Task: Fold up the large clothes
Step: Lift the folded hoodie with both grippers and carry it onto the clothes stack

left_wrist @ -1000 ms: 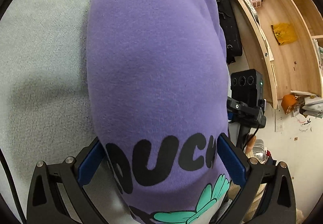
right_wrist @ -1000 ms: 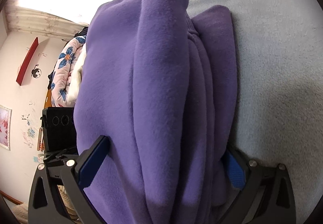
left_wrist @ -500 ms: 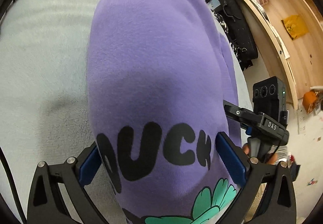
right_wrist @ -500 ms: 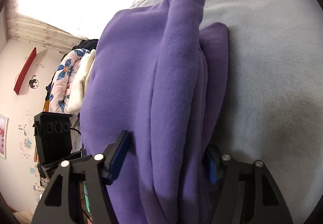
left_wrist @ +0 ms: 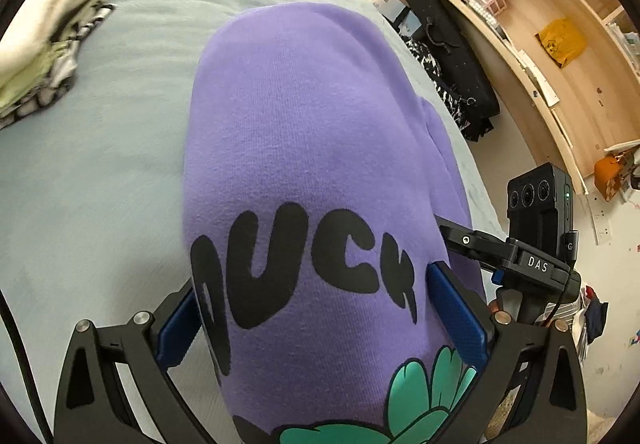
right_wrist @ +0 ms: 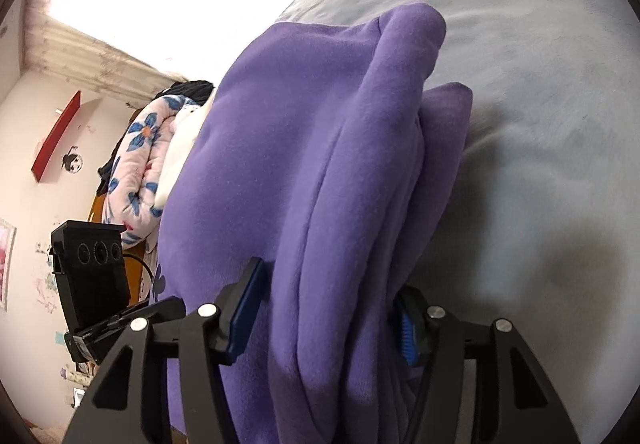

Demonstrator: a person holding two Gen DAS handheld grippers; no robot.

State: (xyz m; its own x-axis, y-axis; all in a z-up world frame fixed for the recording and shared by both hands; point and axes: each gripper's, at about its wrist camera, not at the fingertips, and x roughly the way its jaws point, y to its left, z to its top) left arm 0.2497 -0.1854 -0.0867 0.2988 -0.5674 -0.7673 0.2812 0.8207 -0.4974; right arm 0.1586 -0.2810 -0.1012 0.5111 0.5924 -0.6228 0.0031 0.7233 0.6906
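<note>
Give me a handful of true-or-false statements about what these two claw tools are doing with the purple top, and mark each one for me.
1. The purple sweatshirt carries black lettering and a teal flower print. True.
2. The right gripper stands empty, clear of the fabric. False: its jaws have just been closing, and its pads now press on a thick folded bundle of the sweatshirt.
3. The left gripper has the sweatshirt between its blue pads. True.
4. The bed cover under the sweatshirt is bright red. False: it is pale grey-blue.
5. A stack of other clothes lies on the bed. True.
6. The wooden shelves are bare. False: they hold boxes and a yellow bag.
</note>
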